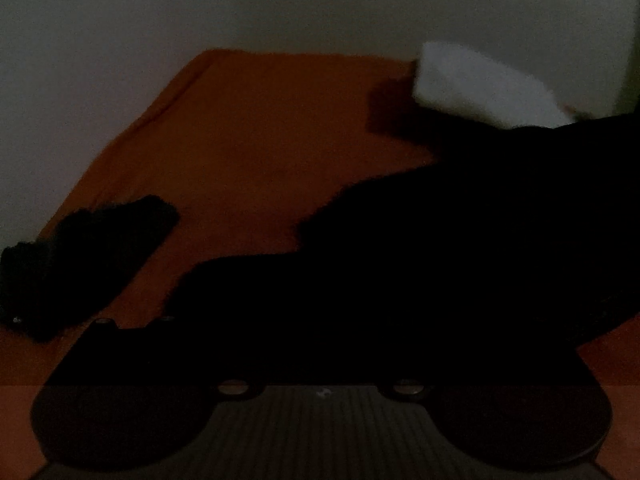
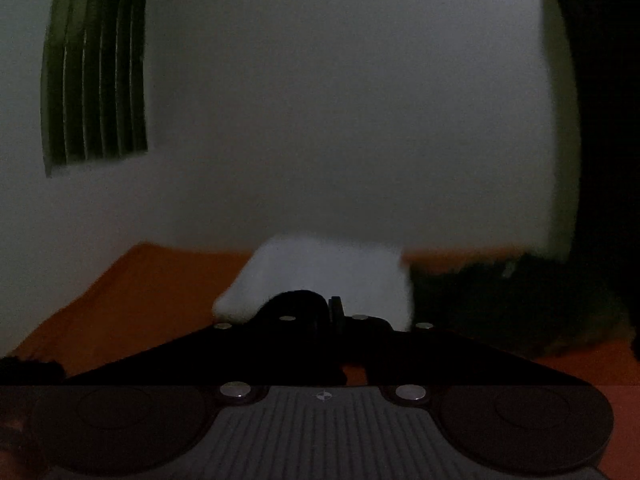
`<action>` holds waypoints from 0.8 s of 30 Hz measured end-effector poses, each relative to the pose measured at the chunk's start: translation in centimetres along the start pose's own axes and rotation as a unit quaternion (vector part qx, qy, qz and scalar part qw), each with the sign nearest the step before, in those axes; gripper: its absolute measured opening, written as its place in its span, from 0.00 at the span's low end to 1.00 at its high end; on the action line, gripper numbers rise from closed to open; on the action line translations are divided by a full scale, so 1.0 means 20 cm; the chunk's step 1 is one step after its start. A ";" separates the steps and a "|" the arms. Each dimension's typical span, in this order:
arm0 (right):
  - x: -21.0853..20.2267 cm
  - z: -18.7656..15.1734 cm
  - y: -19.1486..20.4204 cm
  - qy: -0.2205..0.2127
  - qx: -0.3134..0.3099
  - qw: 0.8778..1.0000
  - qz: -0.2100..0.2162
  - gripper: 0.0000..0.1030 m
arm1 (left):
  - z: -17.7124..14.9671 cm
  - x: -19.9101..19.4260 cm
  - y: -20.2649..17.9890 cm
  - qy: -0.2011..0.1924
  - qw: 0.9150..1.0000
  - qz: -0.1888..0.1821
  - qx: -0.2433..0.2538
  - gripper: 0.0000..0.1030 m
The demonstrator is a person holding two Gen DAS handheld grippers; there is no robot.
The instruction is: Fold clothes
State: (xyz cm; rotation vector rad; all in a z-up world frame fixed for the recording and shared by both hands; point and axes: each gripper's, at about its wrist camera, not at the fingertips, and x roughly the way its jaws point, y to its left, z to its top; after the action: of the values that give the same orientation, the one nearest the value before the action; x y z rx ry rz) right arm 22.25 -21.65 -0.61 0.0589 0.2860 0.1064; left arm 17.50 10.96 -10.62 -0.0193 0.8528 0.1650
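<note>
A black garment point(image 1: 420, 240) lies over the orange bed sheet point(image 1: 248, 132) and rises toward the right edge of the left wrist view. It covers the front of my left gripper point(image 1: 320, 320), whose black fingers merge with the dark cloth, so their state is hidden. In the right wrist view my right gripper point(image 2: 334, 310) has its jaws together, with a lump of black cloth point(image 2: 296, 304) bunched at the tips. The picture is very dim.
A white folded item or pillow point(image 1: 480, 84) point(image 2: 320, 276) sits at the far side of the sheet. A dark folded piece point(image 1: 92, 264) lies at the left. A dark heap point(image 2: 520, 308) lies right. Pale wall with a louvred window point(image 2: 96, 72) behind.
</note>
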 end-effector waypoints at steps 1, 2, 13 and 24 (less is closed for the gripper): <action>-0.08 0.08 -0.03 -0.006 -0.004 1.000 0.002 0.03 | 0.01 -0.07 -0.03 -0.011 1.000 -0.011 0.005 1.00; -0.17 0.15 -0.06 -0.009 -0.008 1.000 0.006 0.03 | 0.02 -0.15 -0.07 -0.024 0.999 -0.026 0.011 1.00; -1.00 0.55 -0.04 -0.063 -0.121 0.991 0.007 0.03 | -0.15 -0.73 -0.81 -0.145 0.947 -0.214 0.190 1.00; -1.33 0.61 -0.23 -0.085 -0.127 0.988 0.014 0.03 | -0.06 -0.79 -1.13 -0.196 0.912 -0.268 0.242 1.00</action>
State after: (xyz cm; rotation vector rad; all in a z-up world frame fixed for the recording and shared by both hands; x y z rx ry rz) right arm 0.88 -29.79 18.15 -0.1812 0.1004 0.1647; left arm 9.91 -13.68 -0.66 0.2377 0.4412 -0.5494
